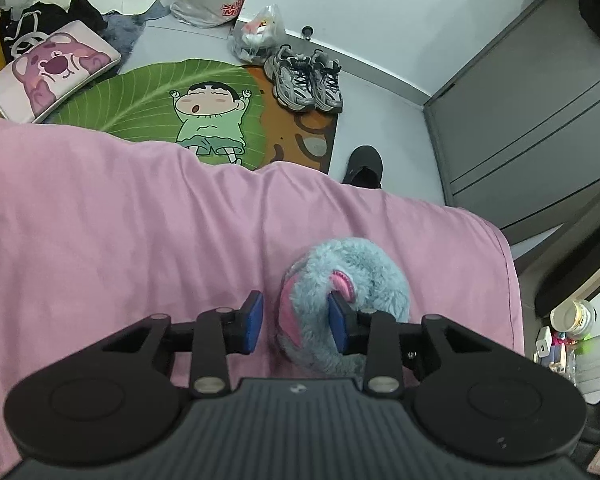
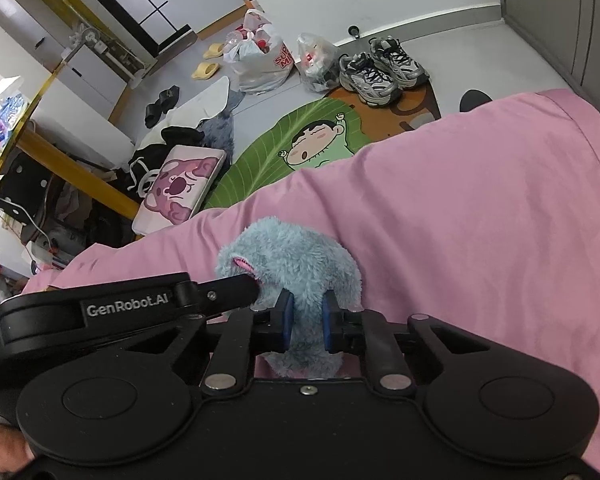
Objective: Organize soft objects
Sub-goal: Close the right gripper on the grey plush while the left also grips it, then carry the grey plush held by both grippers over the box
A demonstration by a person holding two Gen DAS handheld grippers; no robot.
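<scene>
The right claw [image 2: 305, 322] pinches a fluffy blue plush toy [image 2: 296, 260] between its blue pads, on a pink bedsheet [image 2: 480, 208]. The left claw [image 2: 256, 286] reaches in from the left — its tip touching the toy's pink ear.

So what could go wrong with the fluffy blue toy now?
The right claw pinches only a thin fold of the blue plush toy, so the fluffy fabric might slip out when lifted. The left claw has plush between its pads, yet one pad shows a gap, so that hold may be loose. If both claws pull apart, they could stretch the toy. It also lies near the edge of the pink bedcover and might tumble to the floor.
</scene>
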